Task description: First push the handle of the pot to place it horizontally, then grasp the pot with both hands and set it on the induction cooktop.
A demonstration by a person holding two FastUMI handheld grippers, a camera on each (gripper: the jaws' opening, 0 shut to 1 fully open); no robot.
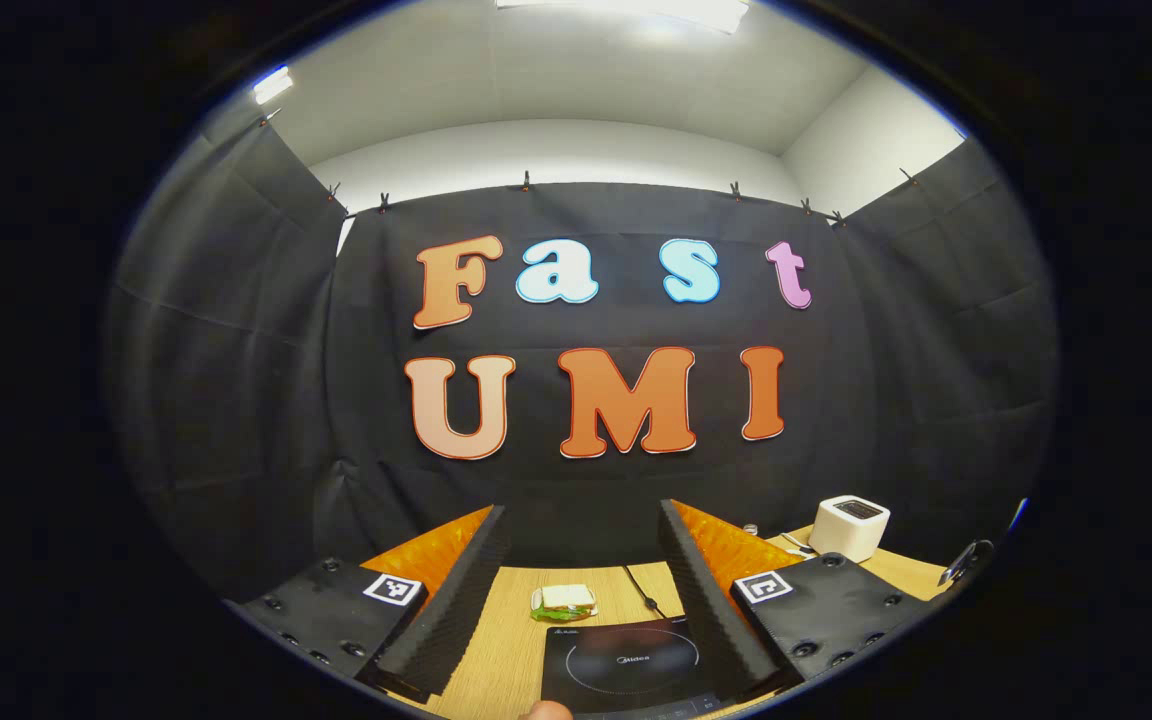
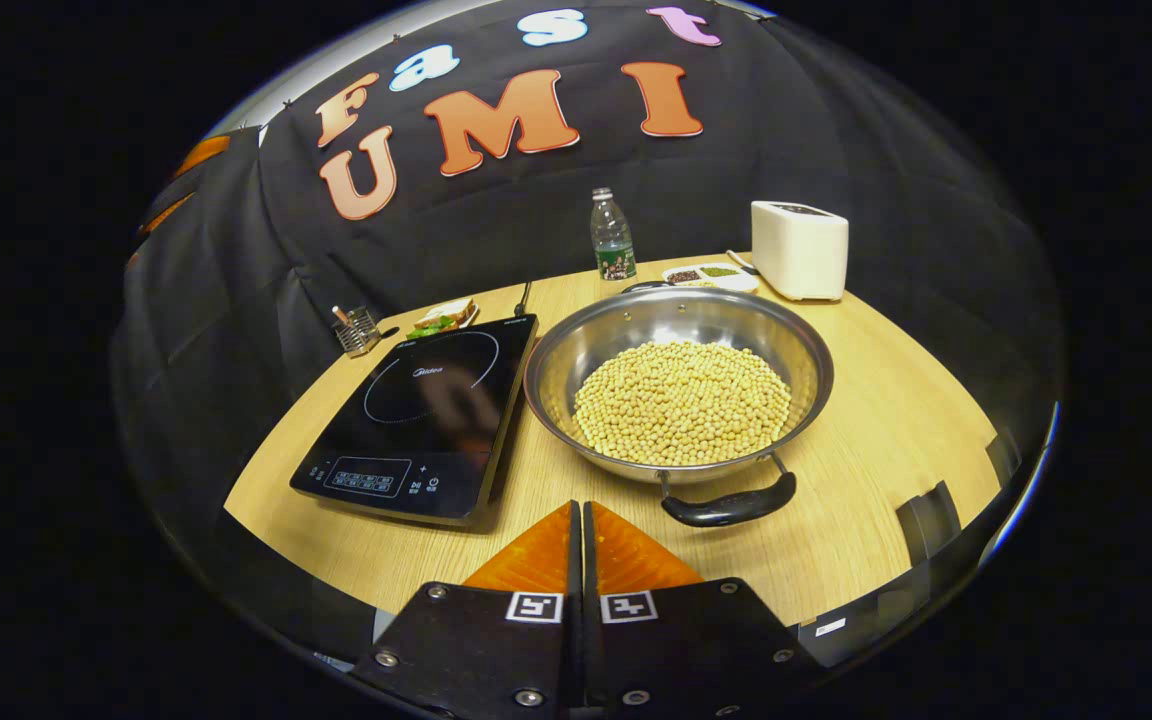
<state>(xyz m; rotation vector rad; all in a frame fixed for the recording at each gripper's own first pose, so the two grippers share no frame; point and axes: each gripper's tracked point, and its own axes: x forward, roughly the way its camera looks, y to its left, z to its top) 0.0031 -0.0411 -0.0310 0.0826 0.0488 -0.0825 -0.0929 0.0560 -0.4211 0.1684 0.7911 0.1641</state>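
Observation:
In the right gripper view a steel pot (image 2: 806, 370) full of pale beans (image 2: 681, 400) sits on the wooden table (image 2: 886, 450), right of a black induction cooktop (image 2: 421, 410). Its near black handle (image 2: 731, 507) points toward me, slightly right of my right gripper (image 2: 577, 515), which is shut with nothing held, a short way in front of the handle. The far handle is barely visible behind the rim. In the left gripper view my left gripper (image 1: 584, 520) is open, raised above the cooktop (image 1: 626, 665), facing the booth wall.
A white toaster (image 2: 799, 248) stands at the back right, with a water bottle (image 2: 613, 240) and small dishes (image 2: 711, 273) behind the pot. A sandwich plate (image 2: 444, 317) and a wire holder (image 2: 358, 330) sit behind the cooktop. A fingertip (image 1: 546, 710) shows at the bottom edge.

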